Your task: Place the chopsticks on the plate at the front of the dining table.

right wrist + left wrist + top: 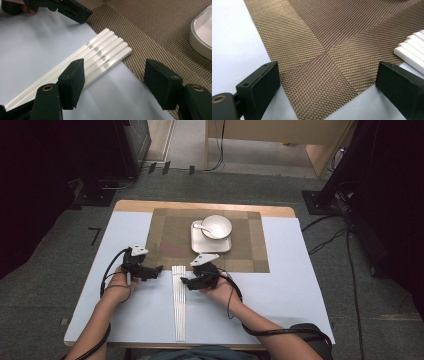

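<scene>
With both jaws open and empty, bring your right gripper (112, 85) squarely over the chopsticks (100, 57) ahead-left of it, left gripper (327, 85) idle over the mat (332, 37).

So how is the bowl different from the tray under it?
The bowl is round and deep; the tray is squarish with rounded corners and shallow. The bowl sits on top and holds a spoon; the tray lies flat on the brown mat. Both look white.

Grey carpet floor (280, 185), cables trailing across it. Pale wooden furniture (280, 132) at back. Dark equipment stands (345, 175) flank both sides.
</scene>
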`<action>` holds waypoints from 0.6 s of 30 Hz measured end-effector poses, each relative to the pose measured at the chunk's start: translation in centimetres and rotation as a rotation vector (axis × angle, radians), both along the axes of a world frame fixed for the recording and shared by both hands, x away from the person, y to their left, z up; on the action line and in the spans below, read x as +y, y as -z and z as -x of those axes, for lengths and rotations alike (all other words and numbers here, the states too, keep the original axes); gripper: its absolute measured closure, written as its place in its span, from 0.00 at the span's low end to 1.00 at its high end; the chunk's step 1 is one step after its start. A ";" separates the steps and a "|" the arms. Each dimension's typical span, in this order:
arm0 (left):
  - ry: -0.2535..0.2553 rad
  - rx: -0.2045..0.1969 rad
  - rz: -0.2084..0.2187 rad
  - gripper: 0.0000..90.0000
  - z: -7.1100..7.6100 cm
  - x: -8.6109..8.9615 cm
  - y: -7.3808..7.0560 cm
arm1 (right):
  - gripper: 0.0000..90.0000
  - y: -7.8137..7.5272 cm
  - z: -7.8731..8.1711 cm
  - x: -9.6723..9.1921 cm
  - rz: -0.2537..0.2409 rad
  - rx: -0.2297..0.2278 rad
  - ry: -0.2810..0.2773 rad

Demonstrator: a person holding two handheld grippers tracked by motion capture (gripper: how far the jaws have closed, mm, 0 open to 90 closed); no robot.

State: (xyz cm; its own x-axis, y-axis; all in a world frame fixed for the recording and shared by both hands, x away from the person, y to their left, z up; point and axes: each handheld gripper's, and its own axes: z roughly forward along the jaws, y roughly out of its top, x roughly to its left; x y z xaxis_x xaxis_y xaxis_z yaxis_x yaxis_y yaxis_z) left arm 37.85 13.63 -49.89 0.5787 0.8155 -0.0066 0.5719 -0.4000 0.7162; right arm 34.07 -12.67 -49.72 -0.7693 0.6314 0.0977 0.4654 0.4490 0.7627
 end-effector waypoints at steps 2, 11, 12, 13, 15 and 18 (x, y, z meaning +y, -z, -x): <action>0.000 0.000 0.000 0.06 0.0 0.0 0.0 | 0.37 0.0 0.0 0.0 0.003 -0.006 -0.003; 0.000 0.000 0.000 0.06 0.0 0.0 0.0 | 0.37 0.0 0.1 -0.1 0.003 -0.007 -0.004; 0.000 0.000 0.000 0.06 0.0 0.0 0.0 | 0.37 0.0 0.1 -0.1 0.004 -0.008 -0.006; 0.000 0.000 0.000 0.06 0.0 0.0 0.0 | 0.37 0.0 0.1 -0.1 0.005 -0.008 -0.006; 0.000 0.000 0.000 0.06 0.0 0.0 0.0 | 0.37 0.0 0.1 0.0 0.005 -0.008 -0.007; 0.000 0.000 0.000 0.06 0.0 0.0 0.0 | 0.38 0.0 0.1 0.0 -0.001 0.011 -0.006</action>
